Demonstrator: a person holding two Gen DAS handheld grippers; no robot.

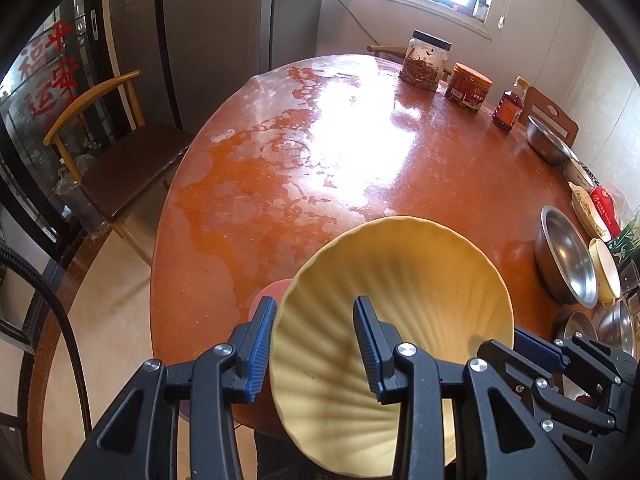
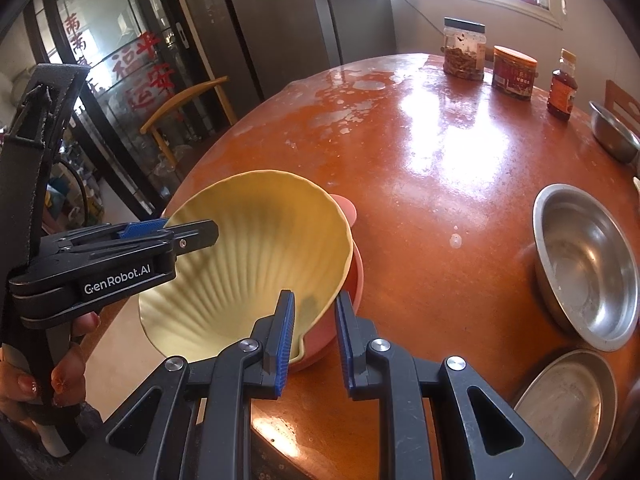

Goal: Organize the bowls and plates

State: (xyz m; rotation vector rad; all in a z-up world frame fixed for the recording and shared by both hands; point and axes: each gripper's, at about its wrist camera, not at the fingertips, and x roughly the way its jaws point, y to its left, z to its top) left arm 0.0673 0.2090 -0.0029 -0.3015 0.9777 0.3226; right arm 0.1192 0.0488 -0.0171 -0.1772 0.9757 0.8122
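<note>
A yellow shell-shaped plate (image 1: 400,280) (image 2: 256,248) sits tilted on a pink plate (image 2: 354,268) (image 1: 272,286) at the near edge of the round orange table (image 1: 440,168). My left gripper (image 1: 314,340) (image 2: 188,227) is shut on the yellow plate's left rim, one finger inside and one outside. On the opposite rim my right gripper (image 2: 314,332) (image 1: 504,344) is shut, with the yellow rim between its pads and the pink rim just under it. A person's hand (image 2: 68,368) holds the left gripper's handle.
Steel bowls (image 2: 588,264) (image 1: 564,256) and a steel plate (image 2: 568,408) lie along the table's right side. Two jars (image 2: 464,50) (image 2: 514,68) and a bottle (image 2: 562,88) stand at the far edge. A wooden chair (image 1: 120,160) stands left of the table.
</note>
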